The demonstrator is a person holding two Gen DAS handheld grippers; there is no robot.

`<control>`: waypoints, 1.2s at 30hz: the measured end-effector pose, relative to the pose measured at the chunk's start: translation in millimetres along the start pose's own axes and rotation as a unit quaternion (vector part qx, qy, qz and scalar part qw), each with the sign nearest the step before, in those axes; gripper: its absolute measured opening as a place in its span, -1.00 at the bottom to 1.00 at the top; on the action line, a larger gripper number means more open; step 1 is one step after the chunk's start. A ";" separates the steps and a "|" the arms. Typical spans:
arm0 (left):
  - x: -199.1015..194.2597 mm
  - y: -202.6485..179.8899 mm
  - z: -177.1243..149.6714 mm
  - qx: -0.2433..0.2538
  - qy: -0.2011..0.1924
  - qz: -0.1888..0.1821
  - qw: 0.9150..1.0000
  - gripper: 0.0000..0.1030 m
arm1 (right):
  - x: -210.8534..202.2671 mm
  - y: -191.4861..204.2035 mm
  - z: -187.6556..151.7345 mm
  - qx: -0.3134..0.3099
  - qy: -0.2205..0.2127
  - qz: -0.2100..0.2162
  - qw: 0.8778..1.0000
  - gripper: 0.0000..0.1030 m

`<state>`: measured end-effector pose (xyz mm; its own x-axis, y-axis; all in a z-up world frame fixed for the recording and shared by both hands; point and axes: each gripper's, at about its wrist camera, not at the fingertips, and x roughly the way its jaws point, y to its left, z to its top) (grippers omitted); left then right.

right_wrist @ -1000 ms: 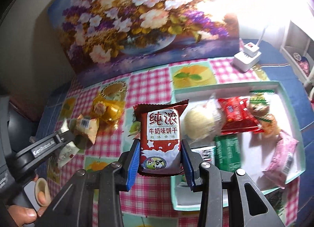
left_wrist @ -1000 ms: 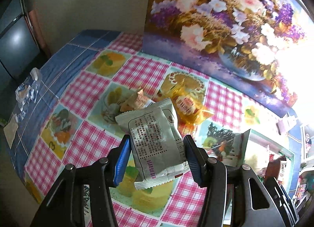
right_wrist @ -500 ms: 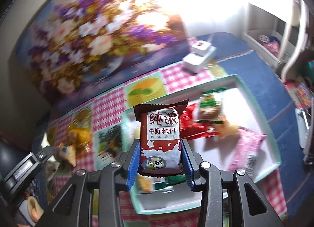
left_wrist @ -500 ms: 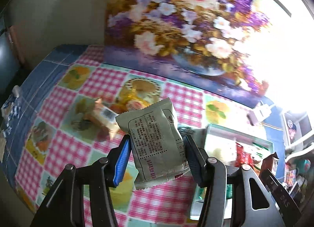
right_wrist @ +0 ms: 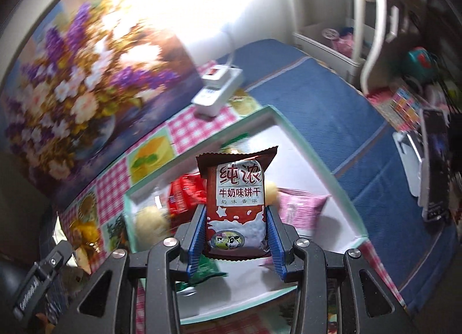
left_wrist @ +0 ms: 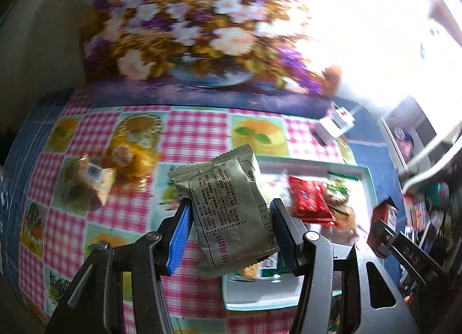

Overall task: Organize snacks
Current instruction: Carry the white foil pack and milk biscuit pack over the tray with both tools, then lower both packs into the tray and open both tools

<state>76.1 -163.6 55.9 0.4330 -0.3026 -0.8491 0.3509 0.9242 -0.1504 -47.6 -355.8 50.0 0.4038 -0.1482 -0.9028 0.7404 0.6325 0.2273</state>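
Note:
My left gripper (left_wrist: 229, 227) is shut on a grey-green snack packet (left_wrist: 228, 207), held above the checked tablecloth at the left edge of the white tray (left_wrist: 366, 173). My right gripper (right_wrist: 235, 235) is shut on a red-and-white milk biscuit packet (right_wrist: 238, 195), held over the tray (right_wrist: 317, 160). The tray holds a red packet (right_wrist: 184, 195), a pink packet (right_wrist: 300, 210), a green packet (right_wrist: 205, 273) and a pale round snack (right_wrist: 148, 220). A yellow snack (left_wrist: 131, 158) and a beige packet (left_wrist: 96, 181) lie on the cloth to the left.
A flower painting (left_wrist: 202, 31) stands along the table's back edge. A white power adapter (right_wrist: 216, 90) sits behind the tray. A blue cloth (right_wrist: 332, 120) covers the table's right side, with shelves and clutter beyond. The left gripper's body (right_wrist: 37, 285) shows low left.
Both grippers have swung to the right with their packets. The right one has moved from the tray's left edge to over its middle; the left one now reaches the tray's left edge.

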 end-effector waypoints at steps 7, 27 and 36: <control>13.0 -37.9 -7.8 0.046 0.022 -0.006 0.999 0.09 | 2.3 -18.9 3.4 0.023 0.002 -0.006 1.000 -0.17; 58.0 -61.4 -26.9 0.065 0.077 -0.019 0.995 0.09 | 40.4 -18.0 -7.6 0.012 0.055 -0.020 0.998 -0.18; 69.4 -64.8 -29.3 0.067 0.088 -0.022 0.994 0.10 | 43.6 -18.4 -7.7 0.017 0.060 -0.021 0.998 -0.18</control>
<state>59.1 -237.7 -8.1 0.2671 -0.2848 -0.9206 0.4793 0.8680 -0.1295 -47.7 -368.0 3.6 0.3066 -0.0798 -0.9485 0.7740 0.6009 0.1996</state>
